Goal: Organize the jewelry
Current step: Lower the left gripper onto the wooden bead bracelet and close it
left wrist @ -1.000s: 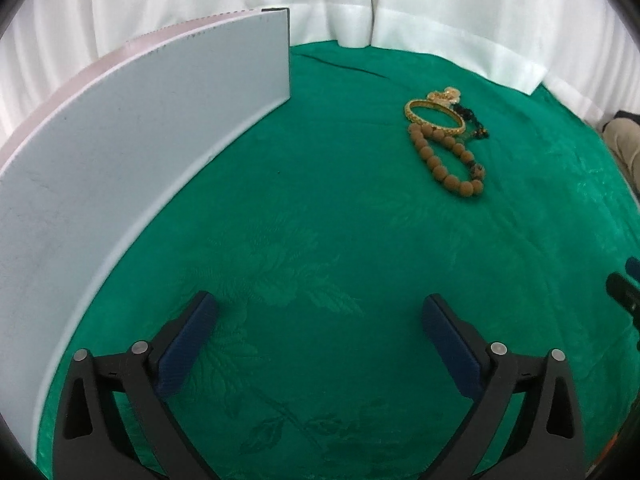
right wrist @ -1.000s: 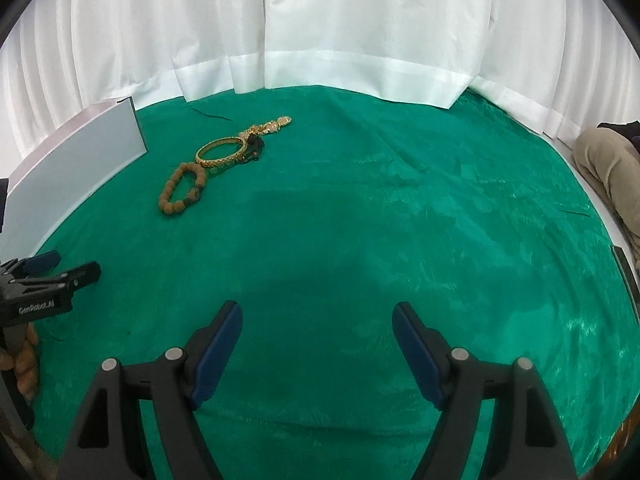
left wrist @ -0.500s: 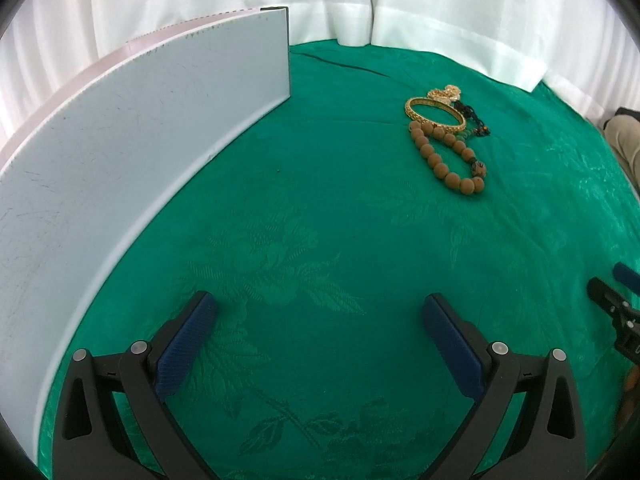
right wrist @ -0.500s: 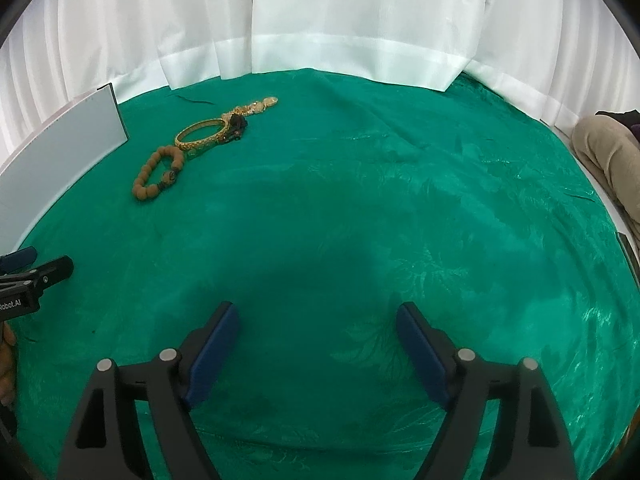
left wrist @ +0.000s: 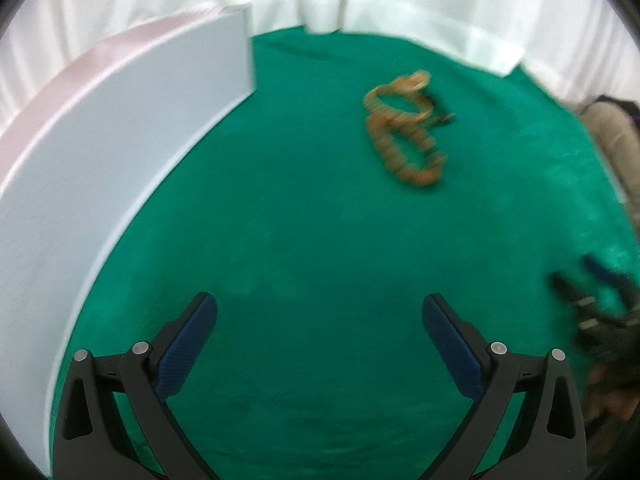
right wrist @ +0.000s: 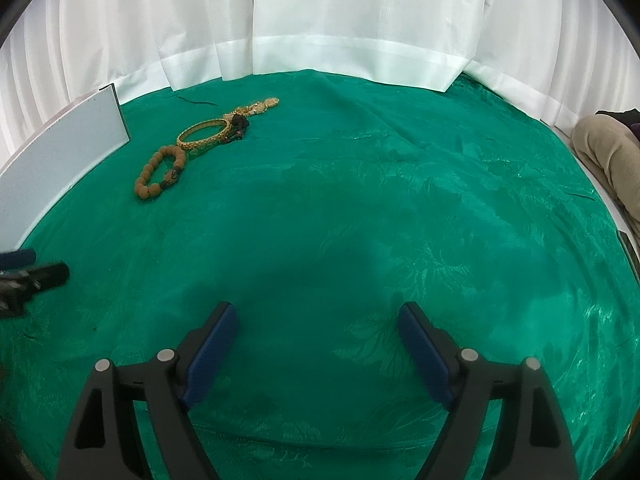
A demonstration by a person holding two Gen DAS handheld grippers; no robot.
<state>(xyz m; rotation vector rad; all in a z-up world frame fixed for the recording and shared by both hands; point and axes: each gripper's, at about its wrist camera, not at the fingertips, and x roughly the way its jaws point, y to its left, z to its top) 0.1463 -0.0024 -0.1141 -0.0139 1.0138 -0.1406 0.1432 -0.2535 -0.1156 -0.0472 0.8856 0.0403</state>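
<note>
A brown bead bracelet (right wrist: pixel 159 175), a gold bangle (right wrist: pixel 202 140), a dark bead piece (right wrist: pixel 237 128) and a gold chain piece (right wrist: pixel 260 106) lie in a row on the green cloth at the far left. In the blurred left wrist view the bead bracelet (left wrist: pixel 404 152) and the bangle (left wrist: pixel 396 98) lie ahead to the right. My left gripper (left wrist: pixel 320 336) is open and empty, well short of the jewelry. My right gripper (right wrist: pixel 316 336) is open and empty, far from it. Each gripper shows at the edge of the other's view: the right gripper (left wrist: pixel 588 292), the left gripper (right wrist: pixel 28 272).
A white box (left wrist: pixel 120 128) stands along the left side; it also shows in the right wrist view (right wrist: pixel 60 148). White curtains (right wrist: pixel 320 20) ring the table. A person's tan-clothed leg (right wrist: pixel 608 152) is at the right edge.
The left wrist view has shifted and blurred; the jewelry sits lower in it. In the right wrist view the jewelry has slid down and right, and the left gripper shows further in.
</note>
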